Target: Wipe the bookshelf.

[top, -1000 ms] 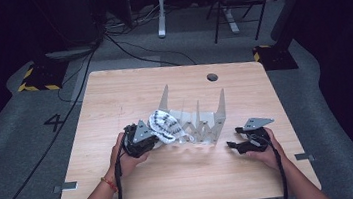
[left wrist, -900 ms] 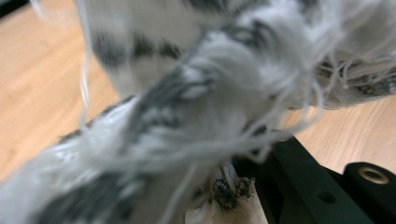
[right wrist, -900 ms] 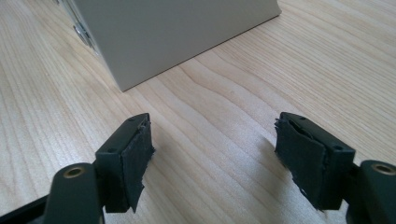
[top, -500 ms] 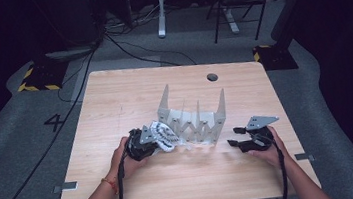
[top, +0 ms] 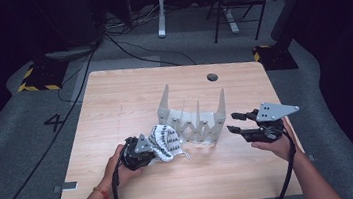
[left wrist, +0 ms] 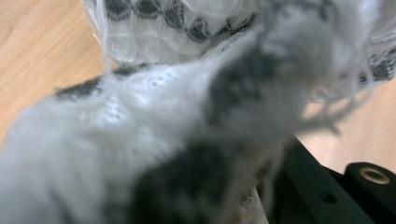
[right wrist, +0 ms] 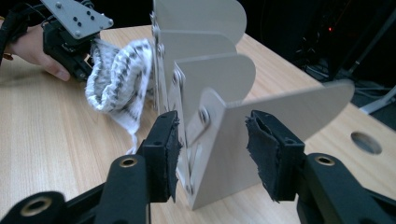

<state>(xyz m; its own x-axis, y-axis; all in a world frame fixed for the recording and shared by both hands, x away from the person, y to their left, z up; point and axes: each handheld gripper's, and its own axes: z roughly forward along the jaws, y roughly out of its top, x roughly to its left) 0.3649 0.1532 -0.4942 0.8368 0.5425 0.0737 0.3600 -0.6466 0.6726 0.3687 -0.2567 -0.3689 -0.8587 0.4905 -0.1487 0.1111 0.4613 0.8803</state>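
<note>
The right gripper [top: 234, 123] has lifted, fingers closing empty; the left gripper [top: 140, 151] clamps the knit cloth [top: 165, 141].

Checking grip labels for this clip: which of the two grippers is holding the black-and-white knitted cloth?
The left gripper, shut on the knitted cloth beside the metal rack. The right gripper has nothing between its parted jaws.

Rack [top: 194, 120] mid table [top: 128, 92]. Cloth [top: 167, 142] on table just left of rack, touching its left end. Left gripper [top: 140, 151] left of cloth, right gripper [top: 235, 123] right of rack.
</note>
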